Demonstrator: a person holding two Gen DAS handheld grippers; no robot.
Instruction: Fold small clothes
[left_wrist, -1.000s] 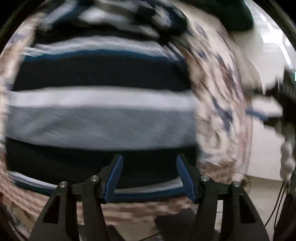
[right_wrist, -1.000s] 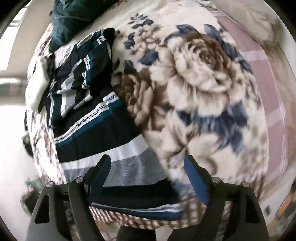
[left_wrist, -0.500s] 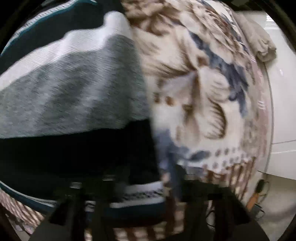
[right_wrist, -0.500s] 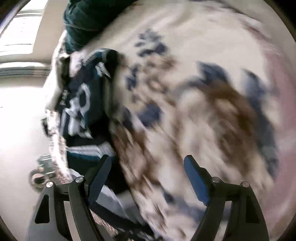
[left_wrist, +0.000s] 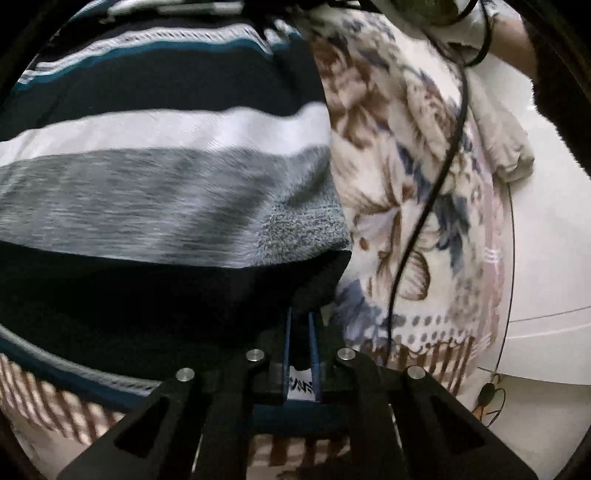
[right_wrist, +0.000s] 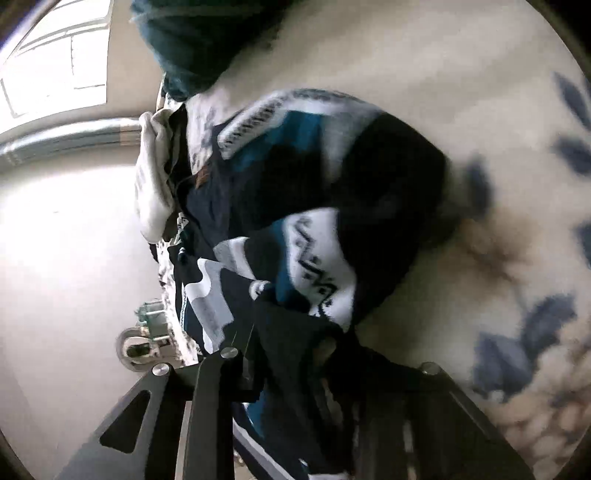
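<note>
The cream floral blanket with brown and blue blooms covers the bed and carries the work. On it lies the task's garment, a knitted sweater striped in navy, white, grey and teal, spread flat in the left wrist view, its right side edge running down the middle of that view and its hem at the near edge of the bed. In the right wrist view the same sweater is bunched, with patterned white bands folded over each other.

Step in hand, as judged: both grips are being taken at the start of a fold, one at the lower corner, one on a bunched part further up.

Left gripper: jaws nearly together, pinching the dark corner of the sweater near the hem; a strip of patterned trim shows between the blue pads. It is pitched steeply downward onto the bed.

Right gripper: jaws closing, with dark sweater fabric draped between and over them; the pads are hidden, so a firm hold cannot be confirmed. It is angled down at a moderate slope.

Next move, as judged: confirm the right grip, then lift both points together and carry them across, keeping the edge taut.

A thin black cable crosses the blanket beside the sweater and could snag.
</note>
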